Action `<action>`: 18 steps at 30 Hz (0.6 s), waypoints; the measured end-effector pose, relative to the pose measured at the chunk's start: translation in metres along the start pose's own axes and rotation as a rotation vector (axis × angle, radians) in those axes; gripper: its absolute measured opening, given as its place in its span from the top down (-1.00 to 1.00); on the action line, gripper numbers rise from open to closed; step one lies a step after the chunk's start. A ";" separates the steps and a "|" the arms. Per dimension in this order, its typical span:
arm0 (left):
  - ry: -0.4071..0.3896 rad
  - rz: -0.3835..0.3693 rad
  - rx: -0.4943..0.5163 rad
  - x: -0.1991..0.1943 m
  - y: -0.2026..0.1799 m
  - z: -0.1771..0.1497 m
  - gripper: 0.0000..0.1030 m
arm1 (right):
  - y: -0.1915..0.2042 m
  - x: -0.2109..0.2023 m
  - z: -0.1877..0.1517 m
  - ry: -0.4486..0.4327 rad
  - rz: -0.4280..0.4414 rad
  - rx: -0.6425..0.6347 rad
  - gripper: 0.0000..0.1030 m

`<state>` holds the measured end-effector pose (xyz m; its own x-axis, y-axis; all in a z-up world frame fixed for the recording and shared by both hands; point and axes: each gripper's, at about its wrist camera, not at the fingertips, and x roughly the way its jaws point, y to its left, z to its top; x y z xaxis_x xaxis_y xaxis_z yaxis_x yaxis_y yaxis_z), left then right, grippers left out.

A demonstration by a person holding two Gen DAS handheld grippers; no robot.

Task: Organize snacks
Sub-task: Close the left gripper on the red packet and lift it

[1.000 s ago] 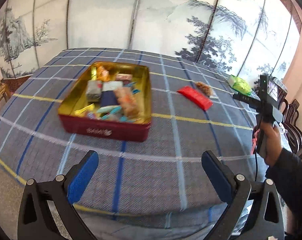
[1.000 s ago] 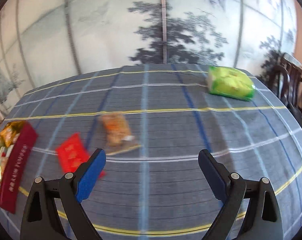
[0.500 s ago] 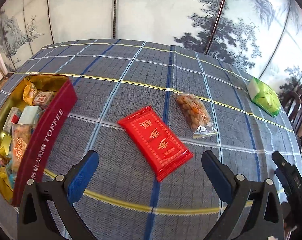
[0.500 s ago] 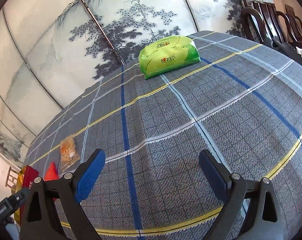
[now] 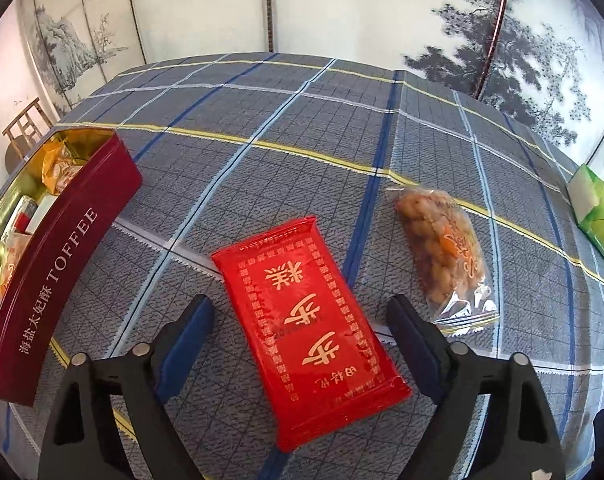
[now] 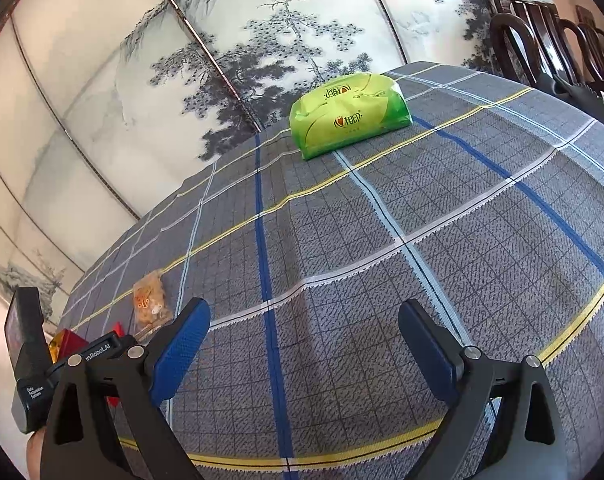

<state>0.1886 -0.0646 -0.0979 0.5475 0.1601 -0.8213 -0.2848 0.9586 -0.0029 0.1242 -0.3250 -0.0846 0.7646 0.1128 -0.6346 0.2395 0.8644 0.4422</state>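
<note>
A red flat packet (image 5: 306, 328) with gold characters lies on the plaid cloth. My left gripper (image 5: 300, 308) hangs over it with one blue pad on each side. Its jaws are closing, and a gap still shows between both pads and the packet. A clear bag of brown snacks (image 5: 442, 252) lies just right of the packet. The open red toffee tin (image 5: 62, 248), at the left, holds several wrapped snacks. A green packet (image 6: 348, 114) sits far ahead of my right gripper (image 6: 302, 308), which is open with only cloth between its fingers.
The plaid tablecloth (image 6: 422, 208) covers the whole table. Painted screen panels (image 5: 342, 8) stand behind it. Dark wooden chairs (image 6: 550, 40) stand at the far right. In the right wrist view, the left tool's black housing (image 6: 26, 344) shows at the lower left, with the clear bag (image 6: 150, 300) beyond it.
My left gripper swung right from the tin to the red packet, dropped closer, and its jaws narrowed around it. My right gripper turned toward the green packet, then held still.
</note>
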 end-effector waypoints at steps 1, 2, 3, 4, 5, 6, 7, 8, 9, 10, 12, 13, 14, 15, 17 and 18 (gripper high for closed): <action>-0.016 -0.016 0.030 -0.002 -0.003 -0.001 -0.22 | 0.000 0.000 0.000 0.000 0.000 0.000 -0.85; -0.025 -0.039 0.054 -0.004 -0.004 -0.001 0.18 | 0.001 0.000 0.000 0.001 0.001 -0.001 -0.85; -0.020 -0.062 0.079 -0.006 -0.005 0.000 0.21 | 0.001 0.001 0.000 0.002 0.002 0.000 -0.85; -0.009 -0.079 0.101 -0.009 -0.005 0.000 0.23 | 0.002 0.000 0.000 0.002 0.003 -0.001 -0.85; -0.008 -0.092 0.125 -0.011 -0.005 -0.001 0.25 | 0.002 0.000 0.000 0.002 0.003 -0.003 -0.85; -0.023 -0.105 0.159 -0.016 -0.005 -0.001 0.25 | 0.003 0.000 0.000 0.002 0.001 -0.005 -0.85; -0.039 -0.116 0.183 -0.022 -0.005 -0.002 0.25 | 0.004 0.000 0.000 0.000 0.000 -0.005 -0.85; -0.053 -0.132 0.203 -0.029 -0.002 -0.003 0.25 | 0.003 0.000 0.000 0.001 0.003 -0.002 -0.85; -0.066 -0.154 0.218 -0.038 0.002 -0.003 0.25 | 0.004 0.001 0.000 0.001 0.002 -0.002 -0.85; -0.076 -0.171 0.227 -0.045 0.005 -0.003 0.26 | 0.004 0.001 0.000 0.002 0.001 -0.001 -0.85; -0.095 -0.204 0.249 -0.062 0.011 -0.002 0.26 | 0.003 0.001 0.000 0.002 0.000 -0.003 -0.85; -0.107 -0.213 0.264 -0.071 0.012 -0.001 0.26 | 0.004 0.001 0.000 0.002 -0.001 -0.004 -0.85; -0.122 -0.217 0.277 -0.080 0.014 -0.001 0.26 | 0.003 0.001 0.000 0.002 0.000 -0.004 -0.85; -0.138 -0.223 0.292 -0.089 0.017 0.000 0.26 | 0.003 0.001 0.000 0.001 0.000 -0.003 -0.85; -0.163 -0.223 0.309 -0.104 0.022 0.004 0.26 | 0.003 0.001 0.000 0.002 0.000 -0.003 -0.85; -0.177 -0.222 0.316 -0.111 0.025 0.005 0.26 | 0.003 0.001 0.000 0.002 -0.001 -0.003 -0.85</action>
<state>0.1243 -0.0573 -0.0039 0.7027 -0.0471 -0.7100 0.0957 0.9950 0.0288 0.1256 -0.3223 -0.0841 0.7631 0.1134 -0.6363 0.2382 0.8659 0.4399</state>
